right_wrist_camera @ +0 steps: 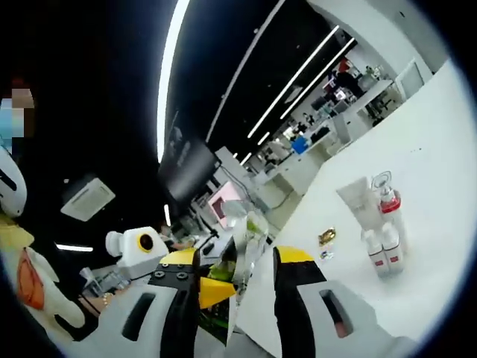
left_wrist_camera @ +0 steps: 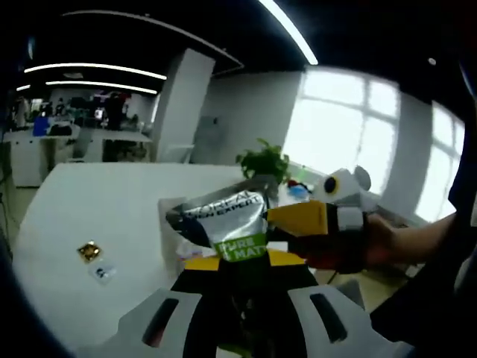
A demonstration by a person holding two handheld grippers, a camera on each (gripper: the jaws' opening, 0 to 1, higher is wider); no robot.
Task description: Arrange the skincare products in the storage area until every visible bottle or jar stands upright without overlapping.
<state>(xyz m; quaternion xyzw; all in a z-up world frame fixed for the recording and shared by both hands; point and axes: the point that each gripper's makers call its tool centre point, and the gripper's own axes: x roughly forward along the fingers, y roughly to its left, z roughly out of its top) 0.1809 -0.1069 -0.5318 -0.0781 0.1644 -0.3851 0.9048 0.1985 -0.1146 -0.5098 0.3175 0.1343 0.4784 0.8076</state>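
A silver foil pouch (left_wrist_camera: 227,220) with a green label hangs in the air above the white table (left_wrist_camera: 97,209). My left gripper (left_wrist_camera: 242,261) is shut on its lower end. My right gripper (right_wrist_camera: 238,272) comes in from the right in the left gripper view; its jaws stand on either side of the pouch (right_wrist_camera: 247,237) with gaps showing. In the right gripper view a white tube (right_wrist_camera: 356,198), a bottle with a red band (right_wrist_camera: 388,203) and two small white bottles (right_wrist_camera: 384,252) stand upright on the table (right_wrist_camera: 432,186).
A small gold item (left_wrist_camera: 89,251) and a flat sachet (left_wrist_camera: 102,272) lie on the table at the left. A potted plant (left_wrist_camera: 264,160) stands at the far edge. A hand (left_wrist_camera: 391,239) holds the right gripper. Office desks and windows lie beyond.
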